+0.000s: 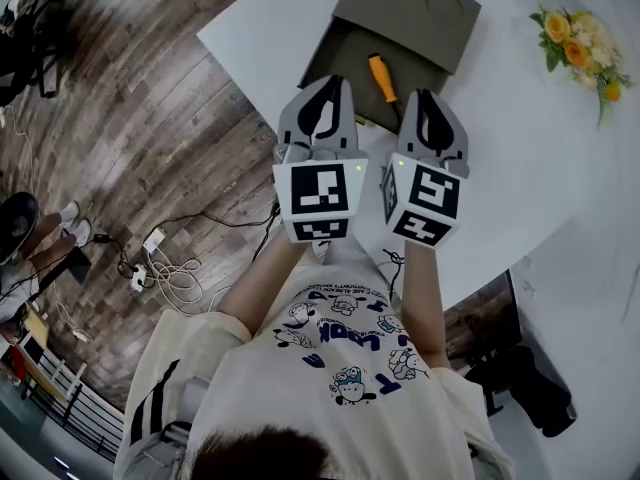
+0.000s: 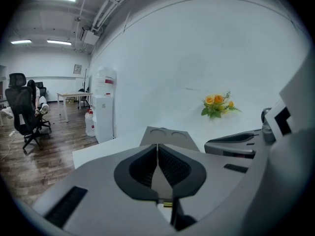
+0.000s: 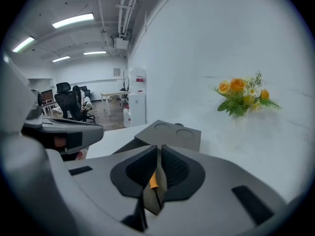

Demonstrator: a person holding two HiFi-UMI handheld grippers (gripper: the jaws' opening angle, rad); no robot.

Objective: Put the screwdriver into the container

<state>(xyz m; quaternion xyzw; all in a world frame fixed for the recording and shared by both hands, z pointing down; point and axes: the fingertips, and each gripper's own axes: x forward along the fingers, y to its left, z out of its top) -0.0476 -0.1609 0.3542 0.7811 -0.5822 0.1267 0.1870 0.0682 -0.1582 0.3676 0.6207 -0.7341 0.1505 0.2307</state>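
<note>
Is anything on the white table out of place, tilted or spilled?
Nothing stands out. The orange-handled screwdriver lies inside the open grey container, and the yellow flower bunch sits apart on the white table.

No legible text; T-shirt (image 1: pixel 345 353) lettering too blurred to read.

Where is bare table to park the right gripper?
Wide bare white table lies between the grey lidded container and the yellow flower bunch. Crowded: the container's near edge, where left gripper and right gripper flank the orange-handled screwdriver.
</note>
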